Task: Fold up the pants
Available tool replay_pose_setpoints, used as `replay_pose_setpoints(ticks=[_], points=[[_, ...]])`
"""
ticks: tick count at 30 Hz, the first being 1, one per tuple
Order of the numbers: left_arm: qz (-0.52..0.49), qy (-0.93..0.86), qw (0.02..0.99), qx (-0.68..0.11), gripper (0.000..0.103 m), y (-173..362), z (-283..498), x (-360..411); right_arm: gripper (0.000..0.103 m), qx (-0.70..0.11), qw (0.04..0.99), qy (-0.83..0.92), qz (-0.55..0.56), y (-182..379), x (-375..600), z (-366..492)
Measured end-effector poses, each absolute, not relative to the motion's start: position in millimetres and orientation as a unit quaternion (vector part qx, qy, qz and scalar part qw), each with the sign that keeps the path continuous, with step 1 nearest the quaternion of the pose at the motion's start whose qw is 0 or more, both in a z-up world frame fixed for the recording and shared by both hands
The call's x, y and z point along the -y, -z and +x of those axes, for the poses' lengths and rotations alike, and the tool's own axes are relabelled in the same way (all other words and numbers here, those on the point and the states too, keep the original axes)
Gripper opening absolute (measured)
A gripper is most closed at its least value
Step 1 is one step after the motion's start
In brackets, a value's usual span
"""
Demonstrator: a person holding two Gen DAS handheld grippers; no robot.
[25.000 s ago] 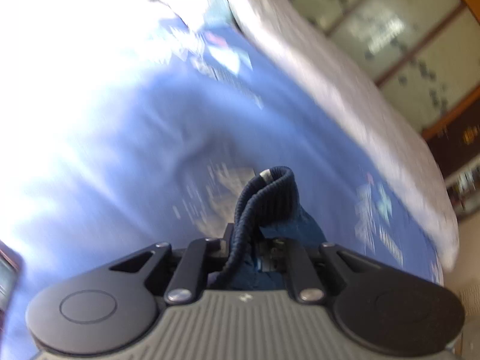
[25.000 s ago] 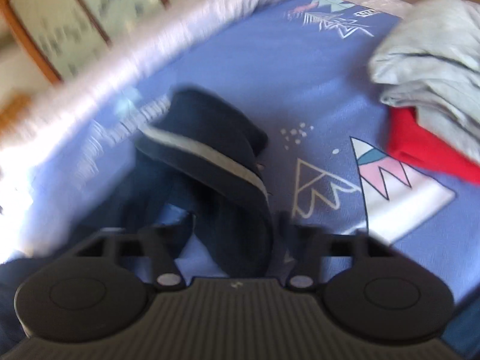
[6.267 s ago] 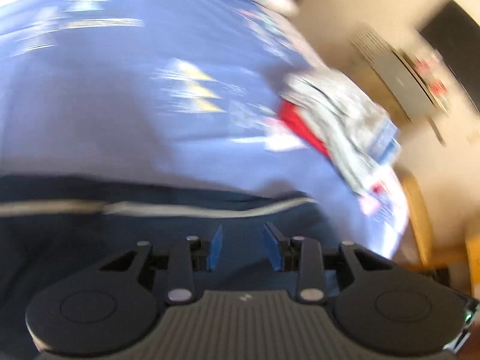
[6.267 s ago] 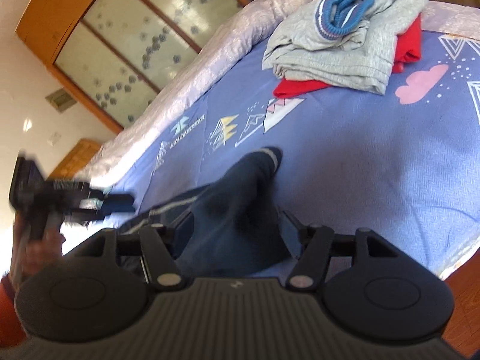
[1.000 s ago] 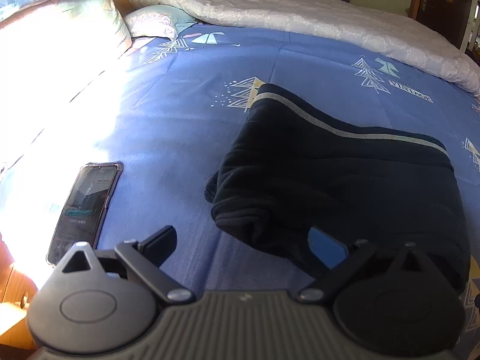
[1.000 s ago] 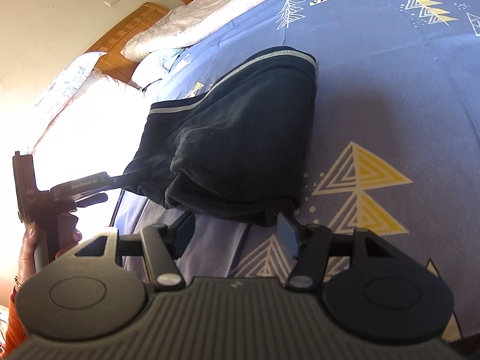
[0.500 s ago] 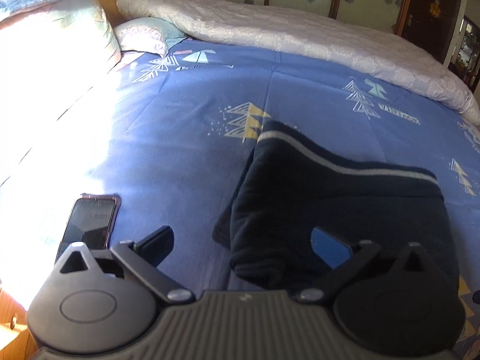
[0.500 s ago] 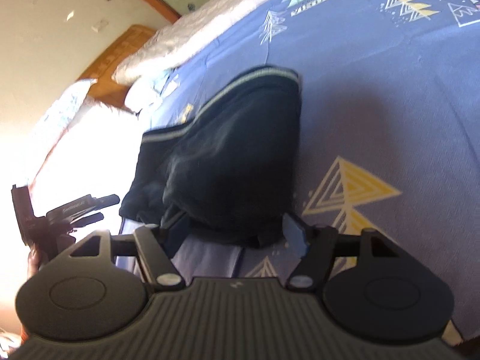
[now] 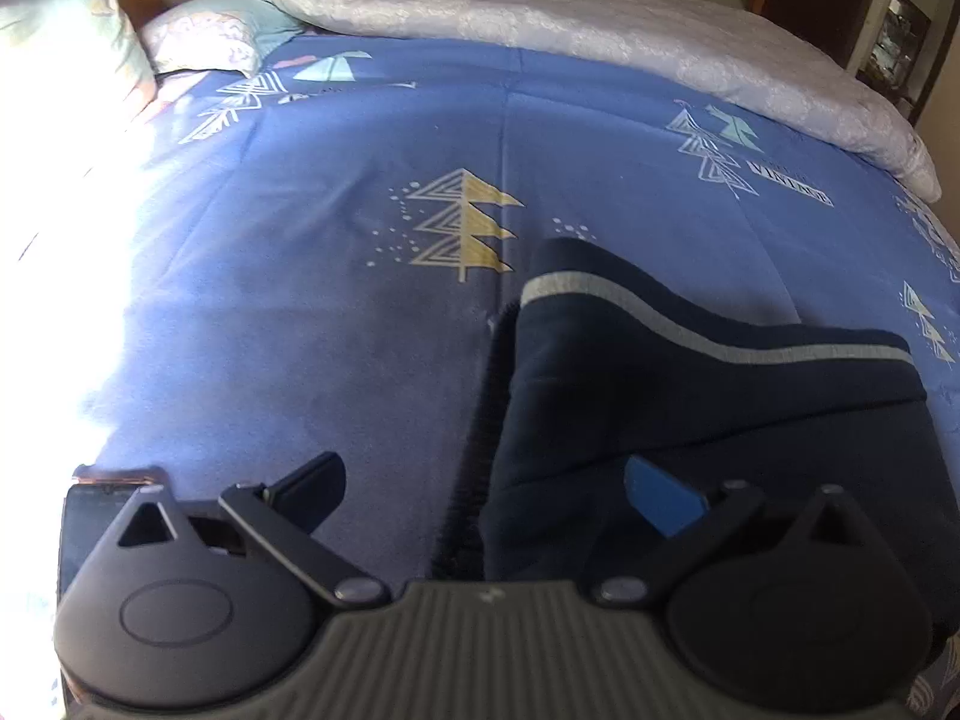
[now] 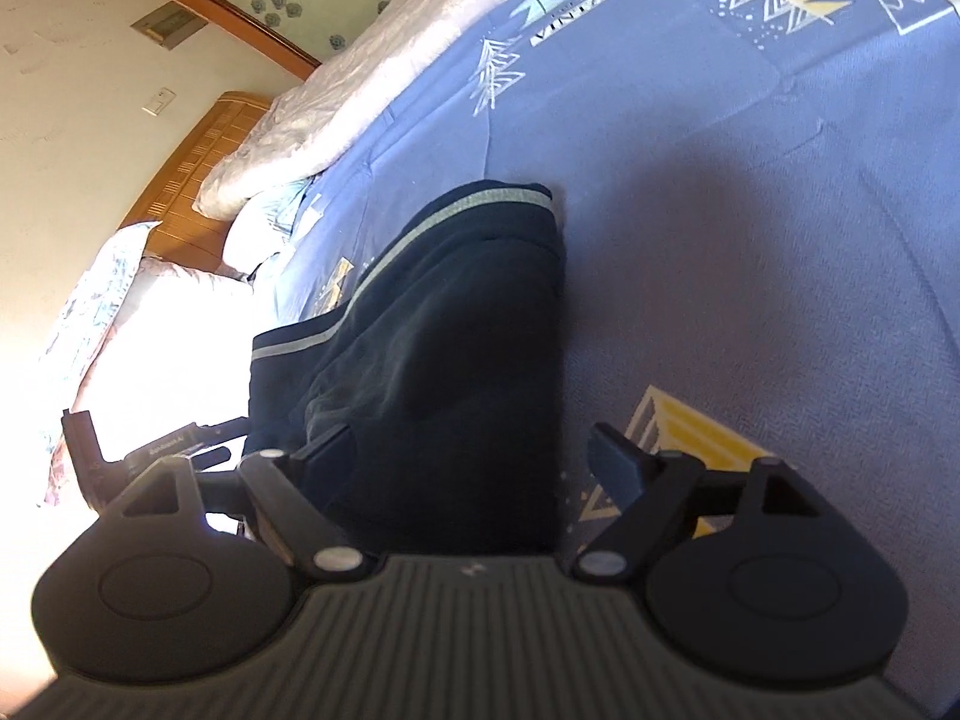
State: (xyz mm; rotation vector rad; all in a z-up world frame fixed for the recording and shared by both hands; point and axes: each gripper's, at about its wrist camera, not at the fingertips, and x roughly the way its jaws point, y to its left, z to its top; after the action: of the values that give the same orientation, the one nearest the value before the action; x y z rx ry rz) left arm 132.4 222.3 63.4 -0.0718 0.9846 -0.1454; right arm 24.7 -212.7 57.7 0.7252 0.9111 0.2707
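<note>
The dark navy pants point(image 9: 690, 402) with a grey side stripe lie folded in a compact bundle on the blue patterned bedspread point(image 9: 336, 312). My left gripper point(image 9: 486, 486) is open and empty, its fingers straddling the near left edge of the bundle. In the right wrist view the pants point(image 10: 444, 348) lie straight ahead, and my right gripper point(image 10: 474, 450) is open and empty, its fingers straddling the near end. The left gripper point(image 10: 180, 444) shows at the pants' far left side.
A phone point(image 9: 96, 510) lies on the bedspread at the left, partly behind my left gripper. A rolled white quilt point(image 9: 540, 18) runs along the far side of the bed. Pillows point(image 9: 204, 42) and a wooden headboard point(image 10: 198, 162) are at the head end.
Both grippers have come closer to the folded pants and lower. The right gripper's fingers have spread wider. The pants have not moved.
</note>
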Motion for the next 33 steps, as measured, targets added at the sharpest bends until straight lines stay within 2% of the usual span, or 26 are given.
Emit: replay_pose_setpoints(ticks=[5,12,21,23,24,25,26,27,29,31,33], points=[[-0.045,0.093,0.864,-0.493,0.103,-40.1,138.1,-221.2,0.087,-0.443,0.819,-0.131,0.34,-50.0,209.2,36.2],[-0.133,0.137,0.833,-0.519,0.103,-18.3,147.6,-236.3,0.087,-0.455,0.81,-0.115,0.352,-34.6,217.2,44.5],[-0.111,0.149,0.834,-0.519,0.101,-18.0,145.1,-220.9,0.092,-0.466,0.775,-0.163,0.395,-20.8,211.4,65.2],[-0.104,0.13,0.841,-0.515,0.095,-19.5,141.3,-214.7,0.091,-0.47,0.777,-0.181,0.377,-19.7,198.9,75.4],[-0.095,0.117,0.846,-0.511,0.093,-21.4,138.9,-209.6,0.081,-0.469,0.788,-0.187,0.351,-23.1,190.9,79.8],[-0.086,0.105,0.853,-0.504,0.087,-24.6,134.6,-204.2,0.066,-0.473,0.802,-0.186,0.314,-28.6,180.2,86.1],[-0.081,0.097,0.86,-0.495,0.076,-28.6,130.4,-199.6,0.04,-0.479,0.819,-0.178,0.262,-36.5,167.2,90.8],[-0.075,0.088,0.868,-0.484,0.07,-34.2,125.9,-195.1,0.031,-0.479,0.834,-0.175,0.21,-44.6,153.4,94.5],[-0.072,0.073,0.885,-0.454,0.04,-50.5,118.4,-190.5,0.023,-0.456,0.858,-0.191,0.137,-64.0,130.9,94.8],[-0.114,0.093,0.893,-0.426,0.026,-71.4,116.6,-195.6,0.021,-0.412,0.884,-0.208,0.068,-89.8,114.0,91.3],[-0.174,0.128,0.891,-0.4,0.019,-94.0,124.2,-202.1,0.02,-0.362,0.903,-0.228,0.038,-118.9,104.6,91.3]])
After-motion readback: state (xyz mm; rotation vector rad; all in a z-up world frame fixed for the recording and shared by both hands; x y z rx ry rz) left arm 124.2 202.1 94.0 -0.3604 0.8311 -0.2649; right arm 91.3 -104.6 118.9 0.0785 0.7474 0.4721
